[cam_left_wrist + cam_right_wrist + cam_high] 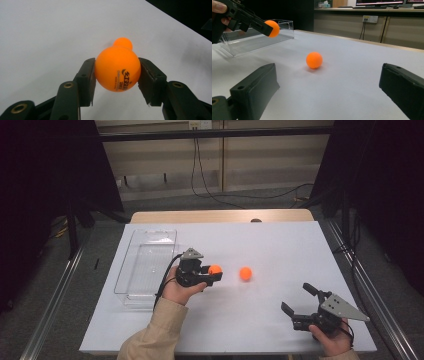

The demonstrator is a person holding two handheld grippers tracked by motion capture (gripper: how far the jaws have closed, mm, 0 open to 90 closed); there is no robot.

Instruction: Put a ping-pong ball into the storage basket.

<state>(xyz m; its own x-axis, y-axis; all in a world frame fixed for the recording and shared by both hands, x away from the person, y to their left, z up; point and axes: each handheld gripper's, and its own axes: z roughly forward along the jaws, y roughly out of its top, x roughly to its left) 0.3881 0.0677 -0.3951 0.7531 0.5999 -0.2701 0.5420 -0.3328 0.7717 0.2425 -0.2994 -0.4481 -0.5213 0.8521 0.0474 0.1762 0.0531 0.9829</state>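
Right gripper, jaws wide and empty, sits at five o'clock in the high view; left gripper clamps an orange ball beside an empty clear tray. Left gripper view: printed lettering faces the camera. Right gripper view: second ball lies on open tabletop.

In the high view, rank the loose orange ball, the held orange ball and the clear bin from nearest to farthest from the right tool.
From the right tool:
1. Loose orange ball, mid-table.
2. Held orange ball, in the left tool.
3. Clear bin, far left side.
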